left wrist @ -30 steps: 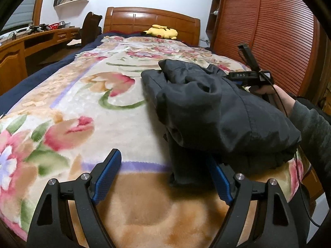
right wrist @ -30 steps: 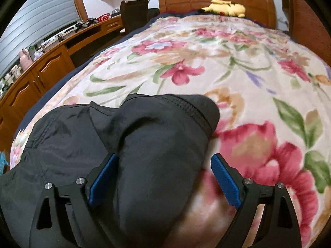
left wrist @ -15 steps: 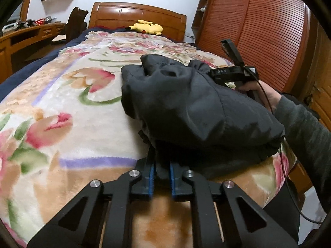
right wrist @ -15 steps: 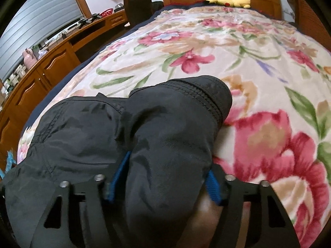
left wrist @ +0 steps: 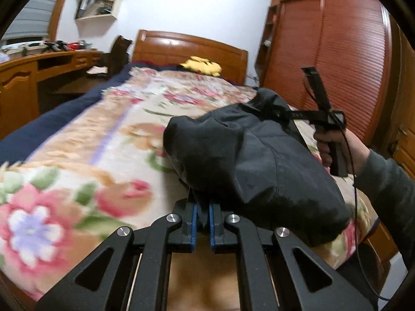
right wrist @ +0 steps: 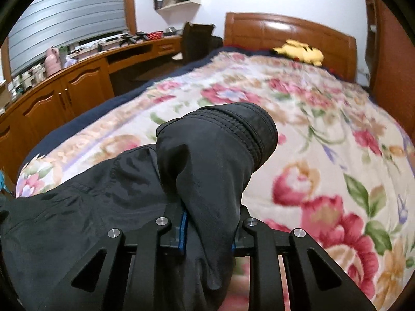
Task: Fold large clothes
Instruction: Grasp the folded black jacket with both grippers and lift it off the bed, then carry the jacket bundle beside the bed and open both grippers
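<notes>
A bulky black jacket (left wrist: pixel 254 160) lies bunched on the floral blanket (left wrist: pixel 85 160) near the bed's foot and right side. My left gripper (left wrist: pixel 203 223) is shut on the jacket's near edge and holds it lifted. In the right wrist view my right gripper (right wrist: pixel 208 233) is shut on a thick fold of the jacket (right wrist: pixel 202 171); the stitched cuff (right wrist: pixel 249 127) sticks up beyond the jaws. The right gripper (left wrist: pixel 282 115) also shows in the left wrist view, held by a hand at the jacket's far side.
A wooden headboard (left wrist: pixel 189 49) with a yellow plush toy (left wrist: pixel 202 65) stands at the bed's far end. A wooden desk with cabinets (right wrist: pixel 64 90) runs along the left. A slatted wardrobe (left wrist: pixel 337 59) stands on the right. The navy sheet (left wrist: pixel 44 127) edges the blanket.
Both grippers went from open to shut on the jacket. Both have since lifted, raising the jacket's edge and sleeve off the blanket.
</notes>
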